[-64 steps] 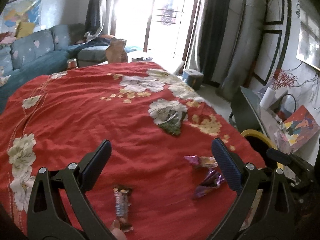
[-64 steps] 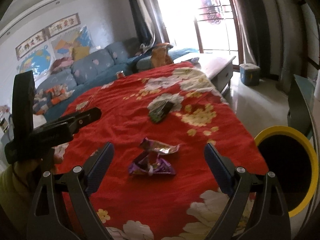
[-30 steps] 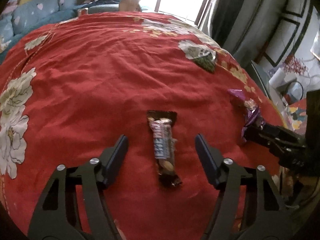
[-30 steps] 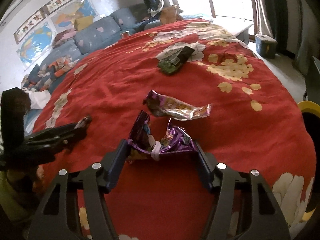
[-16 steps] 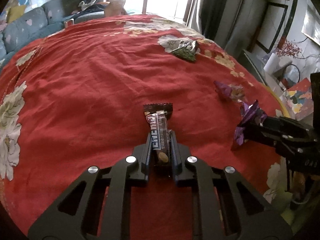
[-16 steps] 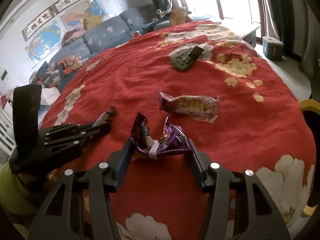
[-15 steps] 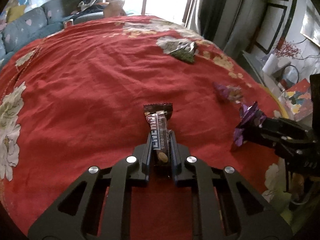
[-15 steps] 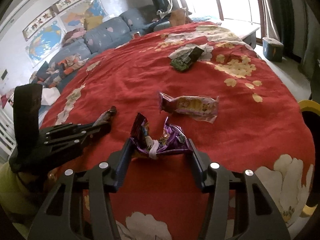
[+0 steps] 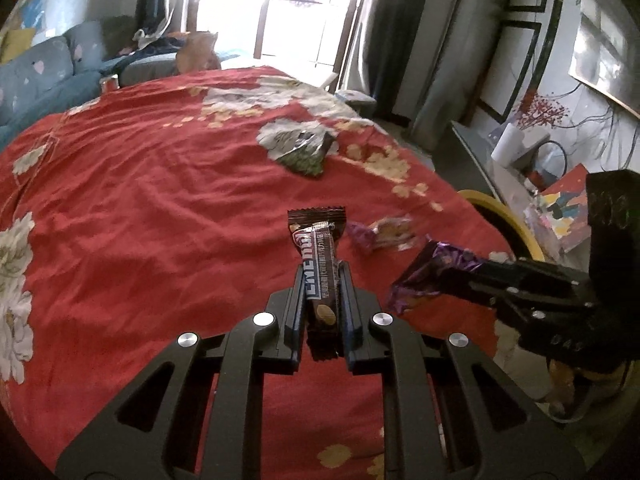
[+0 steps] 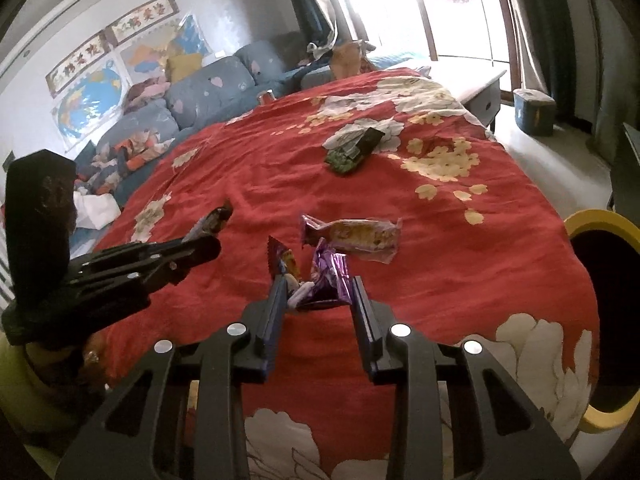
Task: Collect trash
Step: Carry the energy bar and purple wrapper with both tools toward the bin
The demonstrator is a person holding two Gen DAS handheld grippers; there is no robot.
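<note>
Left gripper point(image 9: 321, 280): my jaws clamp a brown chocolate bar wrapper point(image 9: 319, 256), lifted off the cloth. Right gripper point(image 10: 316, 292): my jaws pinch a crumpled purple wrapper point(image 10: 320, 276), also raised. Left lying on the red floral tabletop cloth point(image 10: 260, 168): a yellow-and-purple snack packet point(image 10: 352, 236) just beyond, a green packet point(image 10: 352, 148) farther off. Yellow-rimmed bin point(image 10: 600, 320) at the right edge. Judgement: two pieces in hand, none binned, two uncollected.

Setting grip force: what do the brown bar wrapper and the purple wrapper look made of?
Brown bar wrapper: seemingly glossy printed plastic film, with crimped serrated end and sheen. Purple wrapper: likely metallised foil-film, holding sharp crinkles with shiny folds. Both look thin and crushable.
</note>
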